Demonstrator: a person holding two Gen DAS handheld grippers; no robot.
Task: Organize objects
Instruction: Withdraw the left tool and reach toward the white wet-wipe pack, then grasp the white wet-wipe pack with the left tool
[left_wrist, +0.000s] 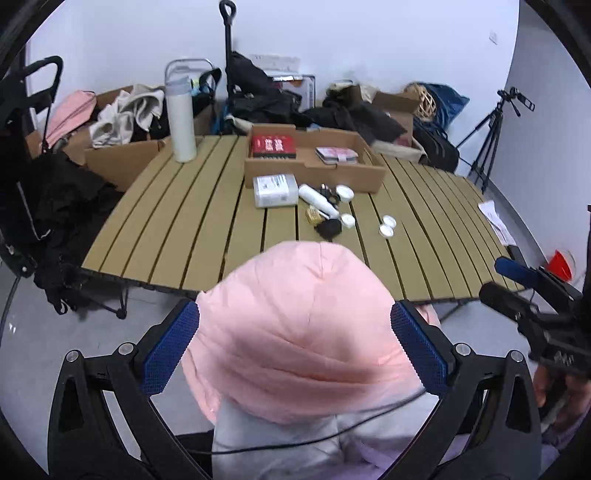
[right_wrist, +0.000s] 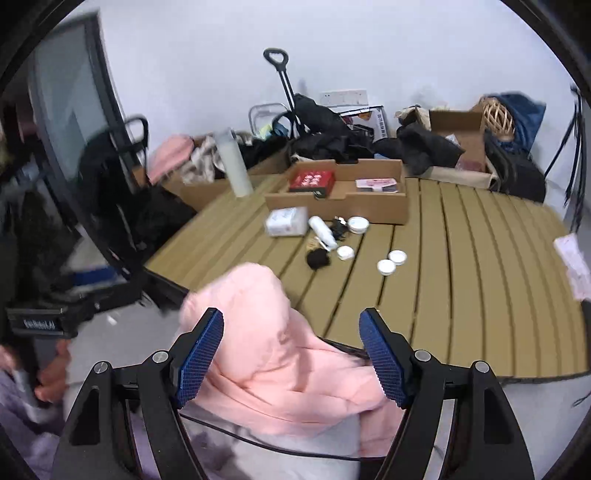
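A slatted wooden table (left_wrist: 177, 221) carries a shallow cardboard tray (left_wrist: 314, 171) with a red box (left_wrist: 272, 144) and a pink packet (left_wrist: 337, 155). In front of it lie a clear plastic box (left_wrist: 275, 190), a white tube (left_wrist: 317, 199), a black clump (left_wrist: 328, 228) and several small white lids (left_wrist: 387, 226). My left gripper (left_wrist: 295, 347) is wide open, with a pink padded cushion (left_wrist: 295, 332) between its blue pads; contact is unclear. My right gripper (right_wrist: 291, 358) is open over the same pink cushion (right_wrist: 273, 350). It shows in the left wrist view (left_wrist: 517, 288) at the right edge.
A tall white bottle (left_wrist: 181, 118) stands at the table's far left. Behind the table are cardboard boxes, black clothes (left_wrist: 258, 96), a trolley handle (left_wrist: 227, 37) and a wicker ball (left_wrist: 424, 103). A tripod (left_wrist: 491, 136) stands at the right. Papers (right_wrist: 572, 262) lie on the table's right edge.
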